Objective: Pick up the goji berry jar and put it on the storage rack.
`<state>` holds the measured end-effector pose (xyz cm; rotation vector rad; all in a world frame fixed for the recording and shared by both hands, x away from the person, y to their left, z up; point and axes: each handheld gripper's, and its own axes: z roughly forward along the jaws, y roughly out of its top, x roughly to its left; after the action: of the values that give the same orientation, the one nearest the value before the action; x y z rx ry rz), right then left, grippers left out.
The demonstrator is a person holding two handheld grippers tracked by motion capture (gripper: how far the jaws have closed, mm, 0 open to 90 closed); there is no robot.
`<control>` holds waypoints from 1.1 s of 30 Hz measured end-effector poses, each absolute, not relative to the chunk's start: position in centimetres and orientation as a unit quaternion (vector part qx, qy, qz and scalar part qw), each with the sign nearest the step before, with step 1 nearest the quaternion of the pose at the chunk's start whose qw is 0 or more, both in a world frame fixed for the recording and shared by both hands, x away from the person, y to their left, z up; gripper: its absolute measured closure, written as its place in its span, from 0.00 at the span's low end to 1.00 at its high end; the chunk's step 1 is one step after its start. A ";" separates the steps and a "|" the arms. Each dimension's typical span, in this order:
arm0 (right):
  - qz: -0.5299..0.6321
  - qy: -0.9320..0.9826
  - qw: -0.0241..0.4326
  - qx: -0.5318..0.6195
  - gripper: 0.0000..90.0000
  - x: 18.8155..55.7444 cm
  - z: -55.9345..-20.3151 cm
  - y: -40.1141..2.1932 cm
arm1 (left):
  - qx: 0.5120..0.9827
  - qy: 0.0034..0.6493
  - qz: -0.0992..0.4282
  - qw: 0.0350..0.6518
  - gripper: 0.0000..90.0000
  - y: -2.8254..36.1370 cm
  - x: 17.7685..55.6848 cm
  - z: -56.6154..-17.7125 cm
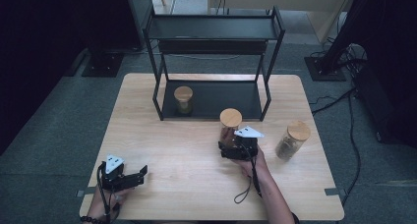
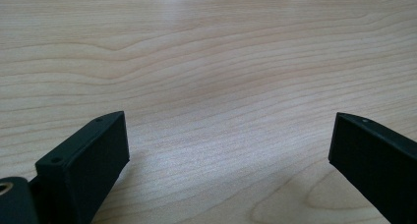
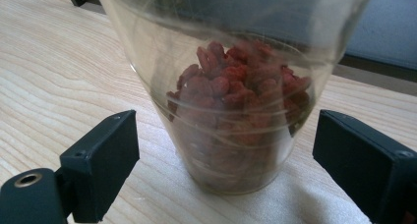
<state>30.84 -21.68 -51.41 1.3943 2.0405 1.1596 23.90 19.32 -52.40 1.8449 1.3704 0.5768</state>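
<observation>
- Right gripper (image 1: 230, 137) at the middle of the counter (image 1: 196, 184), just in front of the black shelf rack (image 1: 214, 37), held in a hand (image 1: 253, 160) coming in from the bottom edge.
- Glass jar of red dried berries (image 3: 236, 111) standing upright on the wood between the right jaws, cork lid (image 1: 230, 118) on top.
- In the right gripper view, jaws part-way in on either side of the glass, a small gap showing on each side; pads not pressing on it, nothing gripped.
- Jar base resting on the counter, not lifted.
- Left gripper (image 1: 140, 174) low at the near left corner of the counter, held in the other hand (image 1: 105, 202), well apart from the jar.
- In the left gripper view (image 2: 226, 145), jaws wide apart with bare wood grain between them, holding nothing.
- Second cork-lidded jar (image 1: 184, 100) on the rack's bottom shelf, left side, contents dark and hard to tell.
- Third cork-lidded jar (image 1: 292, 140) on the counter to the right of the right gripper, near but not touching, brownish contents inside.
- Cable (image 1: 251, 182) trailing from the right gripper back along the forearm.
</observation>
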 end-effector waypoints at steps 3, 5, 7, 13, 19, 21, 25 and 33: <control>0.417 0.733 0.204 0.498 0.11 30.9 -51.2 -21.6 | 0.721 0.536 0.226 0.376 0.02 19.3 23.9 -52.4; 0.418 0.734 0.201 0.496 0.11 30.9 -51.0 -21.6 | 0.721 0.536 0.226 0.376 0.02 19.3 23.9 -52.4; 0.419 0.735 0.202 0.493 0.11 31.0 -50.8 -21.6 | 0.721 0.536 0.226 0.376 0.02 19.3 23.9 -52.4; 0.421 0.738 0.204 0.487 0.11 30.9 -50.1 -21.6 | 0.721 0.536 0.226 0.376 0.02 19.3 23.9 -52.4; 0.422 0.737 0.208 0.484 0.15 30.9 -49.4 -21.6 | 0.721 0.536 0.226 0.376 0.02 19.3 23.9 -52.4; 0.421 0.739 0.210 0.483 0.15 30.9 -49.2 -21.6 | 0.721 0.536 0.226 0.376 0.02 19.3 23.9 -52.4; 0.421 0.739 0.212 0.481 0.16 31.0 -48.8 -21.5 | 0.721 0.536 0.226 0.376 0.02 19.3 23.9 -52.4; 0.414 0.742 0.215 0.481 0.17 31.3 -48.5 -21.4 | 0.721 0.536 0.226 0.376 0.02 19.3 23.9 -52.4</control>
<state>31.27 -21.36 -48.48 1.3348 2.0586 1.1488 23.90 19.31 -52.40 1.8458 1.3722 0.5775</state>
